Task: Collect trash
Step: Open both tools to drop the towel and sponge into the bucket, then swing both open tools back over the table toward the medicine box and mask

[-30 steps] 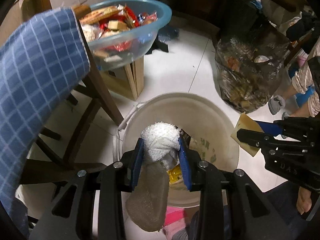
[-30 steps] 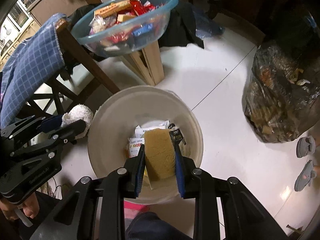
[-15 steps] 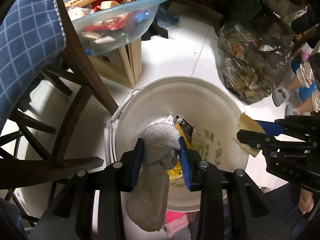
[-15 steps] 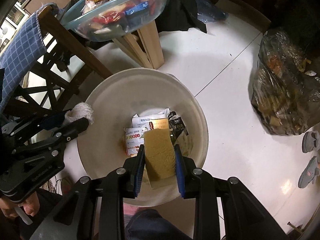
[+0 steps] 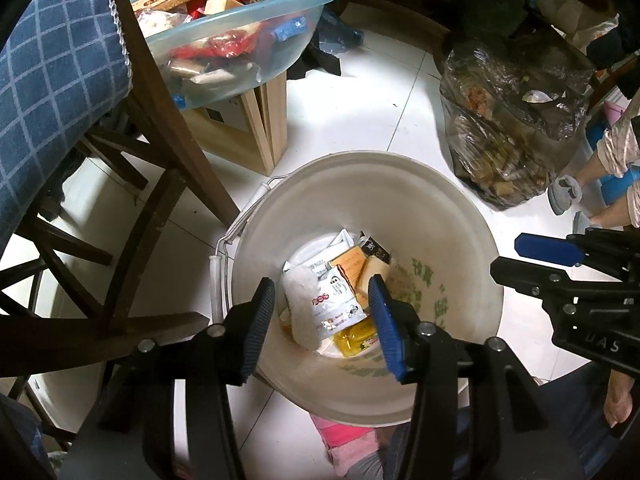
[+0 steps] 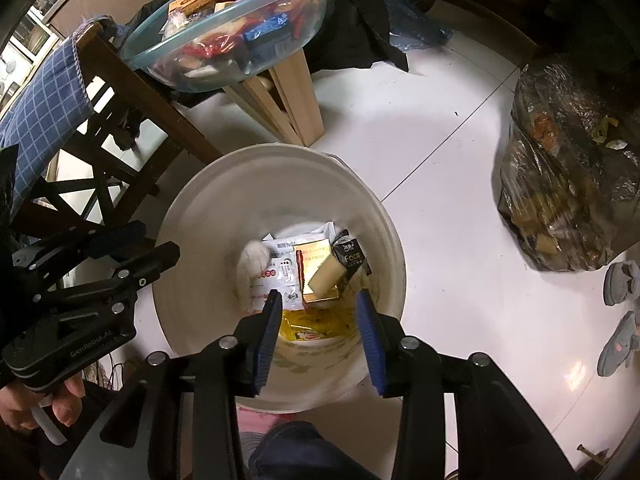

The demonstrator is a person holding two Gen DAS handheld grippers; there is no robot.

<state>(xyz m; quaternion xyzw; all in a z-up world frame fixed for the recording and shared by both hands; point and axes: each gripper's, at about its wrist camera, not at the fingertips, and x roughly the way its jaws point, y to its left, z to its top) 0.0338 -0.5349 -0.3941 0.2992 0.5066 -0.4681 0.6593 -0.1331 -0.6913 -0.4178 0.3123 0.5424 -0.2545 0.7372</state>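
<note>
A white tiled floor [image 5: 404, 92] is seen in both views. A dark wooden chair [image 5: 160, 128] is stood at the left, and a blue checked cushion [image 5: 52, 80] is laid over it. A pale wooden stand [image 5: 260, 120] is placed beside the chair. A dark garment [image 6: 356, 28] is heaped on the floor behind the stand, and a crumpled blue plastic bag [image 6: 412, 24] is lain just beside it. At the right edge of the right wrist view a pair of grey slippers [image 6: 620, 312] is set on the tiles. Another person's sleeve [image 5: 616, 148], pale and patterned, is seen at the right edge of the left wrist view.
</note>
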